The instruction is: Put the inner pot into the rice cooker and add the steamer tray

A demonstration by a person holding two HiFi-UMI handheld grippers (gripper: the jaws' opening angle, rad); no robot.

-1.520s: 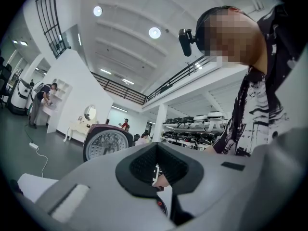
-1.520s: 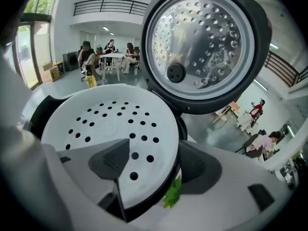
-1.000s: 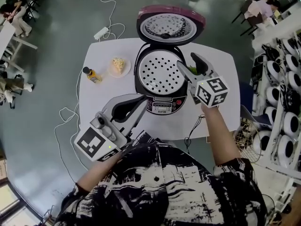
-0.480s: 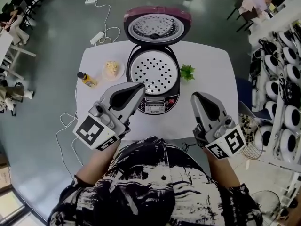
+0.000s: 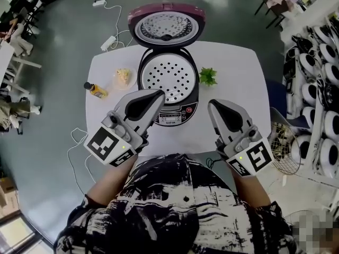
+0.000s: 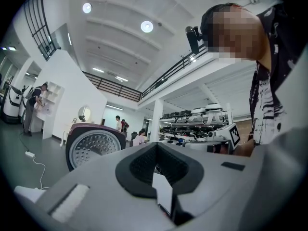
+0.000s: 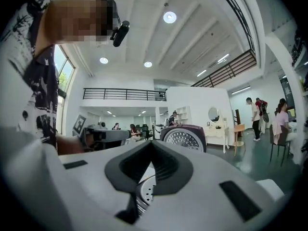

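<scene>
The rice cooker (image 5: 168, 110) stands open at the middle of the white table (image 5: 233, 73), its maroon lid (image 5: 165, 28) tipped back. A round perforated steamer tray (image 5: 168, 81) lies in the cooker's mouth and hides whatever sits under it. My left gripper (image 5: 158, 94) hovers at the cooker's front left, shut and empty. My right gripper (image 5: 213, 104) hangs at the cooker's front right, apart from it, also shut and empty. In the left gripper view the lid (image 6: 94, 148) shows beyond the closed jaws. In the right gripper view a slice of the tray (image 7: 144, 194) shows below the closed jaws.
A green sprig (image 5: 207, 76) lies right of the cooker. A small plate of food (image 5: 123, 76) and a bottle (image 5: 95, 90) sit to its left. A power strip (image 5: 110, 43) with cables lies on the floor. Racks of white appliances (image 5: 318, 89) line the right side.
My right gripper has drawn back from the cooker's right rim toward the person, and its jaws have gone from open to shut. The left gripper has shifted slightly forward.
</scene>
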